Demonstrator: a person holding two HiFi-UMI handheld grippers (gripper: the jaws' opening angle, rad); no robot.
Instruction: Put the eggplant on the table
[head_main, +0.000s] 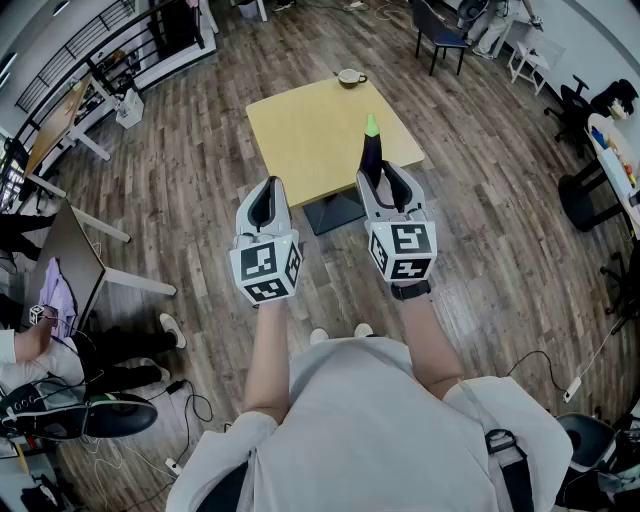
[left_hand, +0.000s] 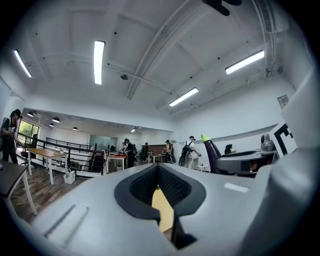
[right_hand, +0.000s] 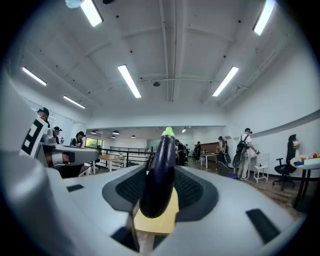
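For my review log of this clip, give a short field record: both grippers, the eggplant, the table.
left gripper: open, nothing between its jaws
right gripper: shut on eggplant
eggplant: held up off the table, green stem end away from the person
table: yellow, ahead of both grippers; cup at its far edge
task: eggplant not yet on table

Your head camera looks steeply down past your chest and forearms. It shows the left hand-held gripper (head_main: 267, 195) and right hand-held gripper (head_main: 385, 178) at mid frame, and the yellow worktop (head_main: 310, 135) beyond them at upper centre. Each gripper camera rides close behind its own jaws and faces level across the room, with ceiling filling its upper half. All three views share the worktop, glimpsed low through each jaw gap, and the eggplant (head_main: 371, 150).
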